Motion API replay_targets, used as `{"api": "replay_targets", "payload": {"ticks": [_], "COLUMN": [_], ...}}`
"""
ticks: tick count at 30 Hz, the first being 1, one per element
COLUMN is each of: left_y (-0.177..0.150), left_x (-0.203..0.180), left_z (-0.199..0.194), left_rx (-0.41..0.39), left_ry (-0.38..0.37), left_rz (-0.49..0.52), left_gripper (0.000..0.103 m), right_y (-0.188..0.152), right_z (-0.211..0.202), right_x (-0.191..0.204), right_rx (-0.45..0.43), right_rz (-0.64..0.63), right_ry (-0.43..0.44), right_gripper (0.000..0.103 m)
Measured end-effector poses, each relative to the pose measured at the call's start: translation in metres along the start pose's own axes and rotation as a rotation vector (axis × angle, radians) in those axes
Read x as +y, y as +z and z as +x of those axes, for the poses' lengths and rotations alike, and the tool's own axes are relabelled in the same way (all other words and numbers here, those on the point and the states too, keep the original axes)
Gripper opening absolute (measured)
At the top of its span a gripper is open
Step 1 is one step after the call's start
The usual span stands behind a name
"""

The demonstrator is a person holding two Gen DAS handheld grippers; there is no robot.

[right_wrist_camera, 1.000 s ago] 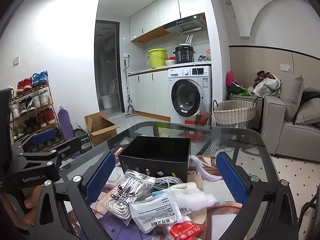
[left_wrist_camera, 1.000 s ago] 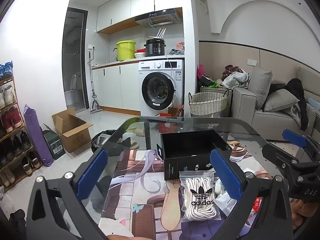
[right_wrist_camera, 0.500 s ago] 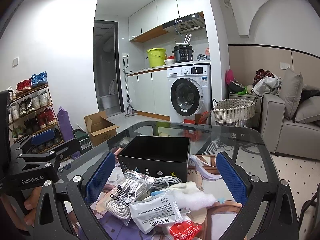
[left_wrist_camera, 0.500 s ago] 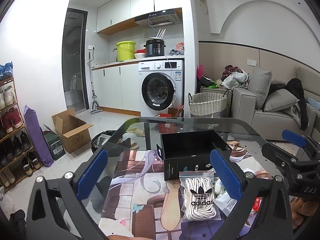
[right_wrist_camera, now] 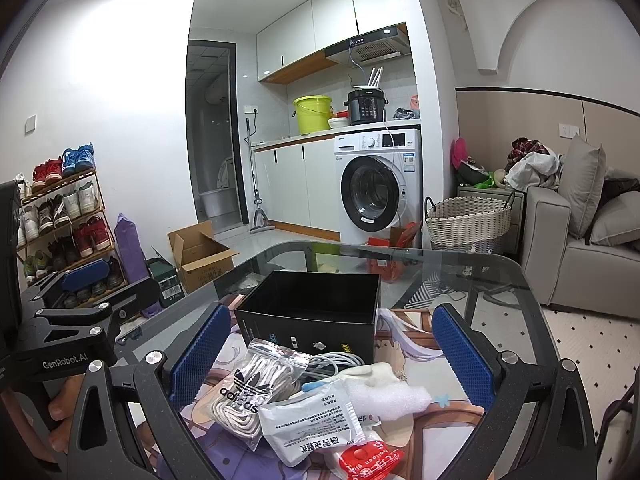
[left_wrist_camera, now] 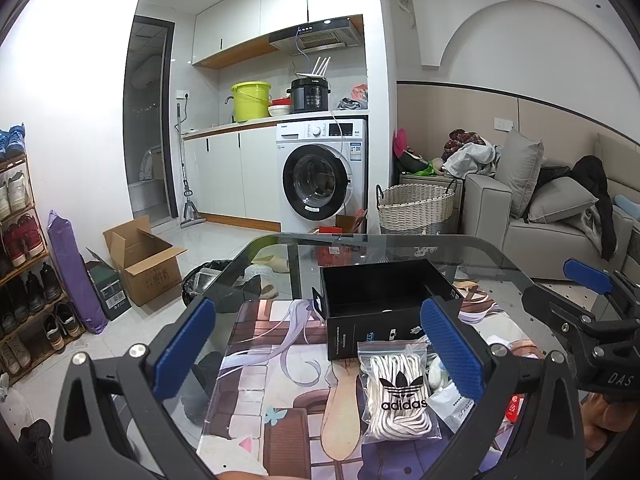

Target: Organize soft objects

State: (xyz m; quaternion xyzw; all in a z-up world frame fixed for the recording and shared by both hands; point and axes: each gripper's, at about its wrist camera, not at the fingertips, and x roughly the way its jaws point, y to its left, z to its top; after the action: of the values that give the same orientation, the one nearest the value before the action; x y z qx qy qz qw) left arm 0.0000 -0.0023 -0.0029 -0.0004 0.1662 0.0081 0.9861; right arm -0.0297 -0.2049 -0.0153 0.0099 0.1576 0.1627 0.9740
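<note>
Almost nothing has changed over the last second. Both wrist views hold the same framing as before, apart from a slight drift in the right view, and no item on the bench (left_wrist_camera: 496,258) has shifted.

Left hand-held gripper (left_wrist_camera: 316,348): jaws spread wide, holding nothing, poised above the near edge of the bench. Right hand-held gripper (right_wrist_camera: 332,356): likewise released and empty, over the pile.

The black box (right_wrist_camera: 316,316) stands open near the middle of the bench; its interior looks mostly empty, though the floor is only partly visible. The soft items lie in a heap just in front of it, toward the near edge: the bagged white laces (left_wrist_camera: 398,392), touching the box's front wall, a white sachet (right_wrist_camera: 312,420), a white foam wad (right_wrist_camera: 384,394), a coiled grey cable (right_wrist_camera: 336,360) and a red packet (right_wrist_camera: 368,460).

Assessment: the lack of movement indicates that sorting has not started. Nothing is grasped and the whole pile remains outside the box. The laces bag sits nearest the left jaws and appears the likeliest first pick.
</note>
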Motion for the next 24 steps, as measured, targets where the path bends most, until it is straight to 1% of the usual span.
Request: {"api": "replay_targets", "payload": {"ticks": [20,22,24], "left_y": [0.0006,-0.0006,-0.0015], "left_x": [0.0005,0.0002,-0.0009], "left_z": [0.0000,0.0008,0.0008], "left_rx": [0.002,0.005,0.008], "left_ry": [-0.001,-0.003,-0.003], "left_rz": [-0.001,-0.002,-0.001], "left_gripper": [0.103,0.103,0.103], "right_y": [-0.0003,-0.0003,0.0008], "right_z": [0.0009,0.0012,0.0029], "right_x": [-0.0005,-0.0010,0.0005], "right_rx": [0.001,-0.001,0.010], "right_rz": [0.003,0.006,-0.016], "right_ry": [0.000,-0.005,-0.031], "right_gripper": [0.102,0.102,0.102]}}
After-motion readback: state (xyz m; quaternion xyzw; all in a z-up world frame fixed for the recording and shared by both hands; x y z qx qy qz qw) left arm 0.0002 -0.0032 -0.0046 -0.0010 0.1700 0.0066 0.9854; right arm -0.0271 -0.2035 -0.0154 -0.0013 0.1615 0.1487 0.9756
